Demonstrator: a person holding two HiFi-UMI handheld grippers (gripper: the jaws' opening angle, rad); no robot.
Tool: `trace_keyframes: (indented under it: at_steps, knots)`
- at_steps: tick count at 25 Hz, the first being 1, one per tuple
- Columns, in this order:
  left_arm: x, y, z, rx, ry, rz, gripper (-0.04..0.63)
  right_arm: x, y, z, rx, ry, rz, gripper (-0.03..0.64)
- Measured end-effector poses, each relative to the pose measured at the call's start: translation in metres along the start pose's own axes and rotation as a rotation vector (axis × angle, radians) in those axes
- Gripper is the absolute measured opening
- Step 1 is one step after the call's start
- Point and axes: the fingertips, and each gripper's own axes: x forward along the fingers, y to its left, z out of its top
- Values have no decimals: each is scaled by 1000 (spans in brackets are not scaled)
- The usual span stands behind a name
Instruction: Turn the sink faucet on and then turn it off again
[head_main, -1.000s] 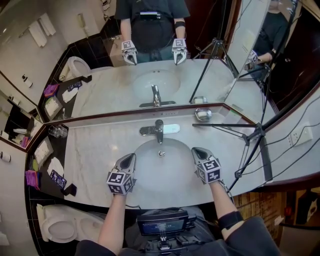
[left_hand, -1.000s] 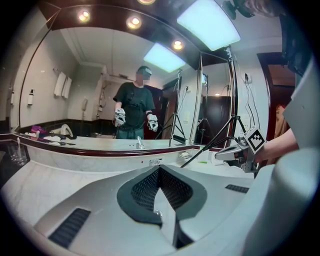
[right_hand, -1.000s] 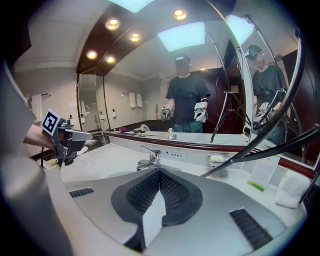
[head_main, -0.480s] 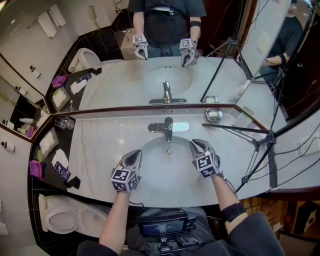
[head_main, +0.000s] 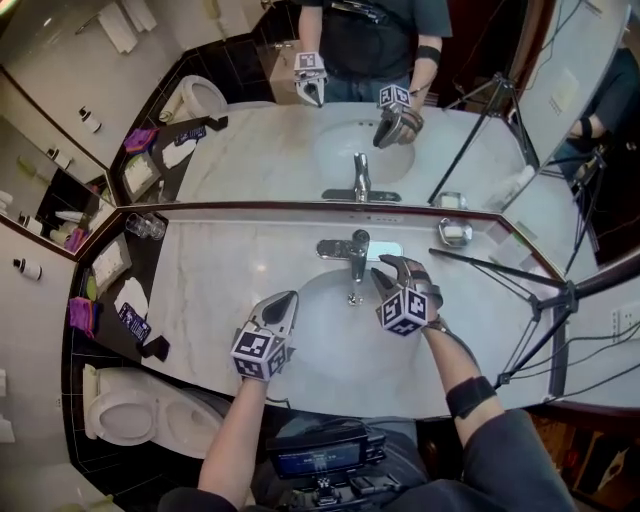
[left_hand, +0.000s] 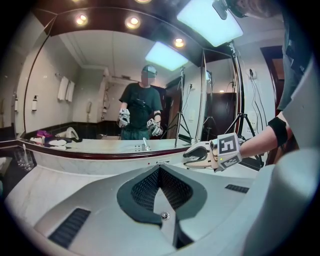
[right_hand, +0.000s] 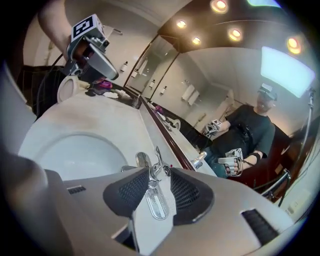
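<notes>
In the head view the faucet (head_main: 352, 252) stands at the back rim of the sink (head_main: 318, 335), set in the marble table (head_main: 215, 290), and I see no water running from it, so I judge that neither the turning on nor the turning off is done yet. My right hand-held gripper (head_main: 392, 268) sits just beside the faucet on its right, its tips at the chrome, while the left hand-held gripper (head_main: 287, 303) hangs over the near left of the bowl, apart from the faucet. A soap dish (head_main: 453, 232) rests by the mirror (head_main: 300, 150) on the right, tripod legs (head_main: 520, 290) cross that end of the table, and drinking glasses (head_main: 147, 226) sit far left; none of these blocks the reach. In the left gripper view the left hand-held gripper (left_hand: 161, 187) has its jaws pressed together with nothing between them, and the right hand-held gripper (left_hand: 210, 154) shows beyond it, covering the faucet itself. In the right gripper view the right hand-held gripper (right_hand: 154, 184) has just been opening its jaws, which now stand wide with the faucet (right_hand: 142, 161) in the gap between the pads, not yet pressed by either; I judge the grasp on the handle comes next
</notes>
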Motion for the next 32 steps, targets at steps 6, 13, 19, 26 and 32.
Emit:
trace_keyframes:
  at_steps: [6,13,19,26,32]
  knots:
    - [3,2,-2,-11,2,12,2,40,-5,-2,-119,24,25,160]
    - [3,16,-9,-27,15,37,2,76,-1,0,-218,40,69,183]
    - [4,27,-12,-41,21,58,2,95,4,8,-319,31,76,168]
    - [4,31,-23,-57,33,62,2,102,11,7,-374,16,59,126]
    - [9,32,-25,-70,40,56,2,101,13,7,-410,23,59,123]
